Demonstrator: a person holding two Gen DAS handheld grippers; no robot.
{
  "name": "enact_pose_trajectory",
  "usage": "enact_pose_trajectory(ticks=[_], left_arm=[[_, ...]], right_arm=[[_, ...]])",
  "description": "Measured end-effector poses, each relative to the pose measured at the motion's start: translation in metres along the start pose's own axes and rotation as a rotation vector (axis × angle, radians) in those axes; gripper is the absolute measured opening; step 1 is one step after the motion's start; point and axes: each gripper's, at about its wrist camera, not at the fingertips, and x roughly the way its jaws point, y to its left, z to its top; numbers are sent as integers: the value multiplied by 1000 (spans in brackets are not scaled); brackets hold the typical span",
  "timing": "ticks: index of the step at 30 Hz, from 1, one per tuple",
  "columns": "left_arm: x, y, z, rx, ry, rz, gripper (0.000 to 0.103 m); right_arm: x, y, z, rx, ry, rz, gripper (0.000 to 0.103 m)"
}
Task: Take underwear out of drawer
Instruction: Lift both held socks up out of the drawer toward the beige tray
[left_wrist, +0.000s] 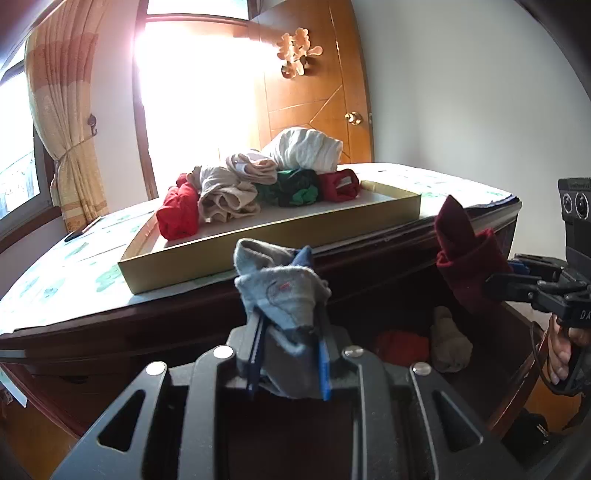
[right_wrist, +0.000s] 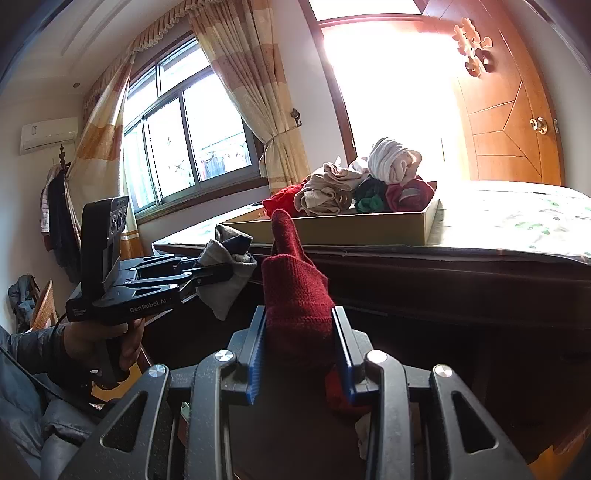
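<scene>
My left gripper (left_wrist: 288, 332) is shut on a grey-blue rolled garment (left_wrist: 284, 288), held above the open drawer (left_wrist: 406, 302); it also shows in the right wrist view (right_wrist: 221, 275) with the grey garment (right_wrist: 225, 280). My right gripper (right_wrist: 299, 343) is shut on a dark red rolled garment (right_wrist: 295, 295), also seen in the left wrist view (left_wrist: 465, 266) at the right. Both are lifted in front of the dresser top. A red roll (left_wrist: 402, 345) and a beige roll (left_wrist: 448, 343) lie inside the drawer.
A shallow gold tray (left_wrist: 258, 240) sits on the dresser top with a pile of rolled red, beige, green and white garments (left_wrist: 255, 184). The tray also shows in the right wrist view (right_wrist: 351, 229). A wooden door (left_wrist: 314, 92) and a curtained window (right_wrist: 184, 140) stand behind.
</scene>
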Motion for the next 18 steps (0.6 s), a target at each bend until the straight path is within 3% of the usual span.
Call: enact_pose_trajectory(ticks=[7, 18], left_arm=[[-1, 3, 3, -20, -30, -2, 22], [-3, -11, 22, 34, -46, -20, 22]], right_arm=[[-2, -2, 2, 9, -18, -1, 36], [-12, -3, 20, 18, -34, -4, 36]])
